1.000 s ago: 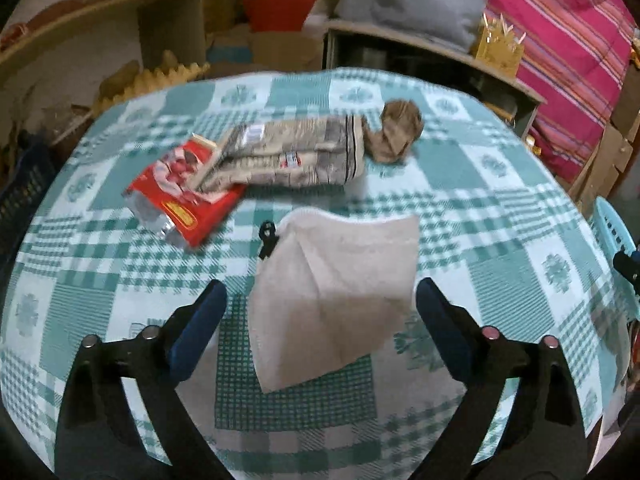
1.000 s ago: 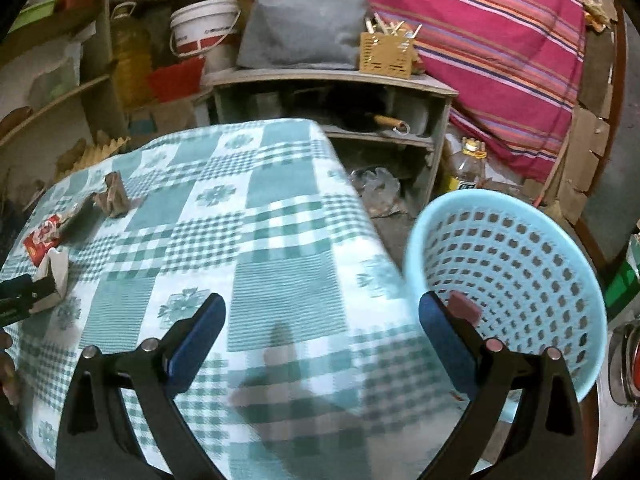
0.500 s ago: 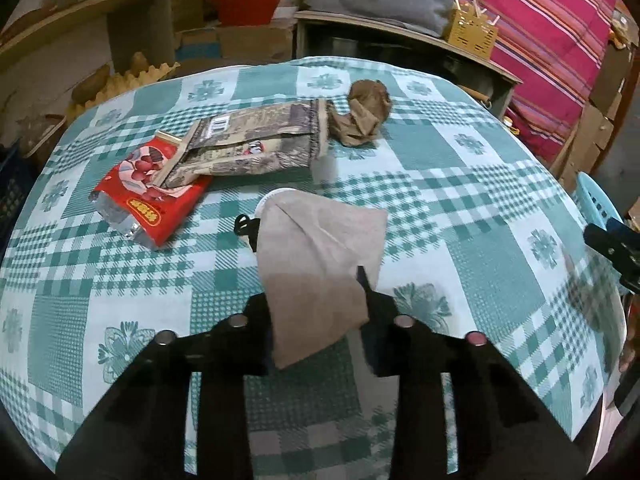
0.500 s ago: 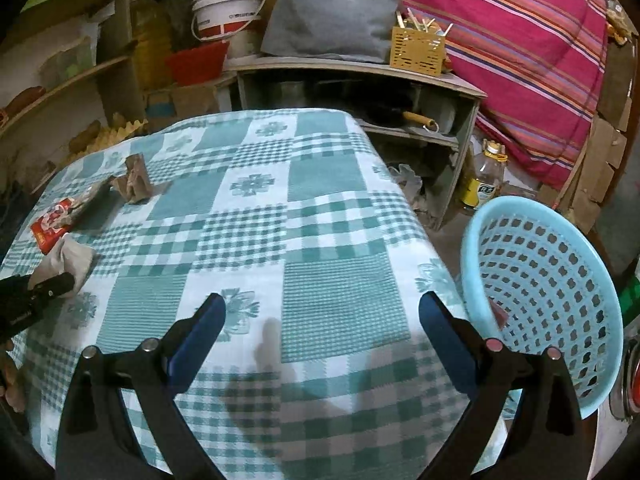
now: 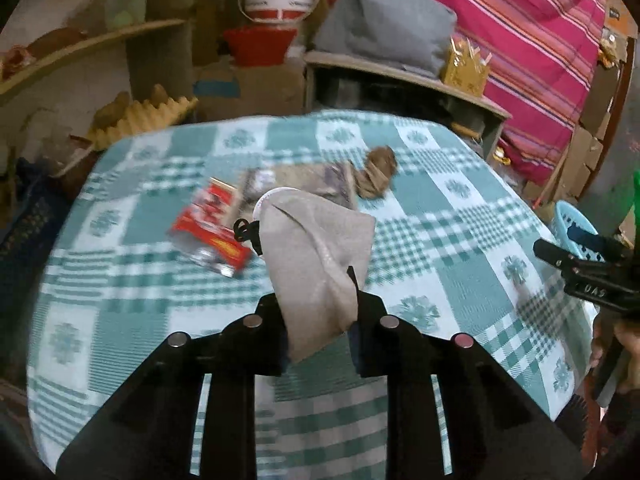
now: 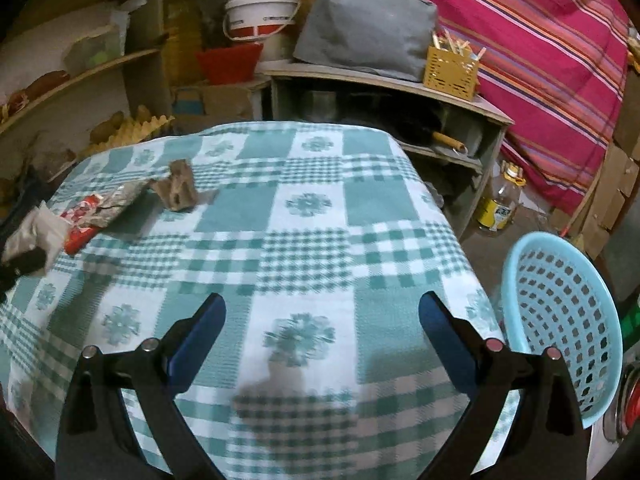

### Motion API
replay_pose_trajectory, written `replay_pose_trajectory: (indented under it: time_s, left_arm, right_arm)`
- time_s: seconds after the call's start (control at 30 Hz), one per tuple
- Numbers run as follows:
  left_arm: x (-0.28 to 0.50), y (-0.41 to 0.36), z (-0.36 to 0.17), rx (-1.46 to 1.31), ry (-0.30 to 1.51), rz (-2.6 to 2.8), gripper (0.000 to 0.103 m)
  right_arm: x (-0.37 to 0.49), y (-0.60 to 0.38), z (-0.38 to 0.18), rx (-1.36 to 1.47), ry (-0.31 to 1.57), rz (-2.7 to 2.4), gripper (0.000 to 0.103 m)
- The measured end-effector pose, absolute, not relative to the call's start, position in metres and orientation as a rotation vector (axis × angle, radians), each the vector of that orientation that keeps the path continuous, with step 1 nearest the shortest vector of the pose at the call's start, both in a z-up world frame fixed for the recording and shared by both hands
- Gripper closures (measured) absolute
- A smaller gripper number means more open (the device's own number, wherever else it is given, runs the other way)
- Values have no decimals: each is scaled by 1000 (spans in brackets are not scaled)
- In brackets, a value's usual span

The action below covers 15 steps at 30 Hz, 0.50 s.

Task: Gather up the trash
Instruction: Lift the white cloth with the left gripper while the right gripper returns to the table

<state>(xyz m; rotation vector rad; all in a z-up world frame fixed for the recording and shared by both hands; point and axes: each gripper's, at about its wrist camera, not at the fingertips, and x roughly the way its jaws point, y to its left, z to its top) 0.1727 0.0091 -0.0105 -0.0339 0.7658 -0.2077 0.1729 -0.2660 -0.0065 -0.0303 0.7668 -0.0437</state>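
Observation:
My left gripper (image 5: 320,304) has a beige paper pouch (image 5: 316,248) between its pads; its jaws are closing on it, and the pouch hangs lifted off the checked tablecloth (image 5: 440,248). Behind it on the cloth lie a red snack wrapper (image 5: 208,228), a grey-brown wrapper (image 5: 304,184) and a crumpled brown paper (image 5: 378,172). In the right wrist view my right gripper (image 6: 322,308) stands open over the near right part of the table, nothing between its fingers. The light blue basket (image 6: 560,320) stands on the floor to its right.
The table drops off at its right edge beside the basket. A wooden shelf unit (image 6: 460,120) stands behind the table, with a plastic bottle (image 6: 500,204) on the floor beside it. A person's hand (image 5: 624,352) holds the right gripper at the right edge.
My left gripper closed on the beige pouch and lifted it off the cloth. My right gripper swung left, from in front of the basket to over the table.

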Motion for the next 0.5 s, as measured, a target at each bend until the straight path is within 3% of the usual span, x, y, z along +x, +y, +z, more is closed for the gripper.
replay_pose_trajectory:
  time_s: [0.5]
  left_arm:
    - [178,105,11,-76,697,-76,83]
  right_arm:
    - [206,-180,4,-117,763,29,8]
